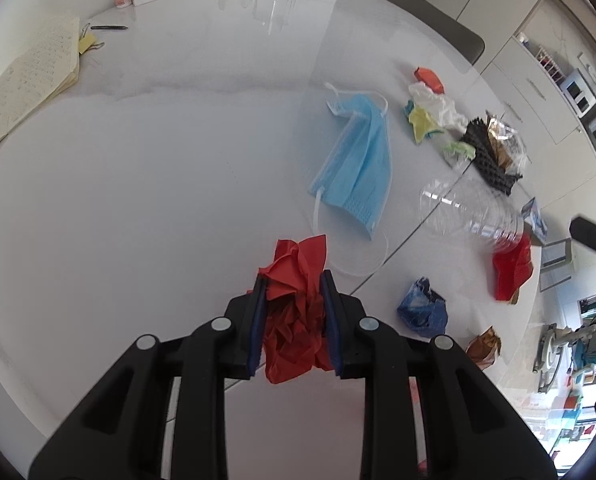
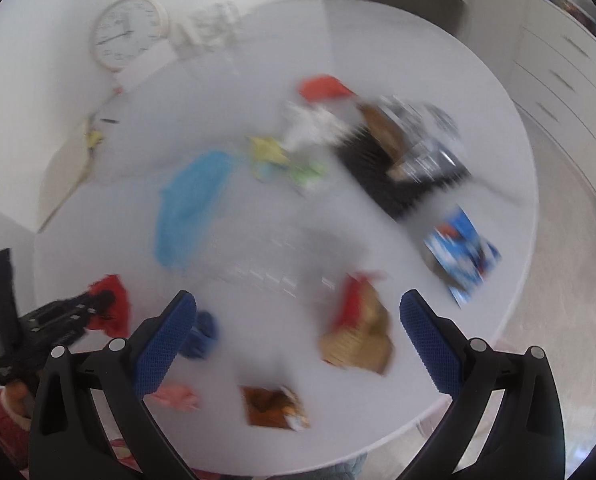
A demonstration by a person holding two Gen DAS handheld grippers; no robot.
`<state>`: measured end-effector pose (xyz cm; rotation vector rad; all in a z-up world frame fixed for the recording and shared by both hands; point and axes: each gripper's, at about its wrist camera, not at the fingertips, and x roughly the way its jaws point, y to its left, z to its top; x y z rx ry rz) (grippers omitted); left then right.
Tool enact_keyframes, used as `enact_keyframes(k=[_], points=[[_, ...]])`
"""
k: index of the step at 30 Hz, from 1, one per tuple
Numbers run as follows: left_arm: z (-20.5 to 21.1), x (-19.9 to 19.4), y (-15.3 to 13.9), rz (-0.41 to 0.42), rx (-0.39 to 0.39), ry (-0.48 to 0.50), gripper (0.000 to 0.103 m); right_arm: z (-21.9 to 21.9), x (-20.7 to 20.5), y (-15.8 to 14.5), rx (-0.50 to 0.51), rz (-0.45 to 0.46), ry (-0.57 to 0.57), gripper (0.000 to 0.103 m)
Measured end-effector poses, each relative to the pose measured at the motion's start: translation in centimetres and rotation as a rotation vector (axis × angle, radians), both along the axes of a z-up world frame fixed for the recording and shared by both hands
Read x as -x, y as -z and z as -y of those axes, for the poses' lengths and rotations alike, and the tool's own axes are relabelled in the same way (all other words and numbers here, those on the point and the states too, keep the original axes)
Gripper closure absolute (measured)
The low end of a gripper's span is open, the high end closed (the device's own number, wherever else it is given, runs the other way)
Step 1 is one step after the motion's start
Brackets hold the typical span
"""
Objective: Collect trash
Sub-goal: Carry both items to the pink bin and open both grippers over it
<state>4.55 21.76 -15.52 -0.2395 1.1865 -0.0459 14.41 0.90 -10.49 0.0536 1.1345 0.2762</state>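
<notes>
left wrist view: the left gripper (image 1: pixel 291 292) is clenched on a crumpled red paper wad (image 1: pixel 293 304), its blue pads pressing both sides, and the wad appears lifted clear of the round white table (image 1: pixel 137 180), probably so it can be carried off to wherever the trash goes. farther right lie a light blue pleated face mask (image 1: pixel 358 160), a clear crushed plastic bottle (image 1: pixel 470 212) and a small crumpled blue wrapper (image 1: pixel 422 312), all loose on the tabletop and yet to be collected.

right wrist view: blurred, so detail is poor. the right gripper (image 2: pixel 298 316) is released, jaws spread wide with nothing between them, hanging above a red and gold wrapper (image 2: pixel 358 332) near the table's near edge, likely its next pick. at far left the left gripper (image 2: pixel 97 304) shows with the red wad (image 2: pixel 113 308) in it.
</notes>
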Motion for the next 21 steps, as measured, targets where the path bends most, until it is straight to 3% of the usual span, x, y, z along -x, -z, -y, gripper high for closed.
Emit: enact_keyframes(k=[4, 7, 12, 16, 17, 21], points=[[-1.1, -0.8, -1.1, 0.032, -0.001, -0.004, 0.078, -7.6, -5.0, 0.9, -0.035, -0.017, -0.089, 0.002], [-2.2, -1.3, -1.4, 0.044, -0.028, -0.014, 0.078, -12.2, -8.3, 4.8, 0.038, -0.072, -0.089, 0.002], [-4.1, -1.7, -1.7, 0.046, -0.058, -0.049, 0.078, -14.8, -10.8, 11.3, 0.08, -0.203, -0.05, 0.005], [-4.7, -1.5, -1.9, 0.051, -0.093, -0.062, 0.078, -14.9, -10.5, 11.4, 0.048, -0.18, -0.082, 0.076], [-4.8, -1.4, -2.0, 0.056, -0.097, -0.063, 0.078, -14.9, -10.2, 11.2, 0.036, -0.174, -0.093, 0.083], [-3.9, -1.2, -3.0, 0.071, -0.091, -0.048, 0.078, -13.4, -8.9, 6.8, -0.036, -0.088, -0.12, 0.084]])
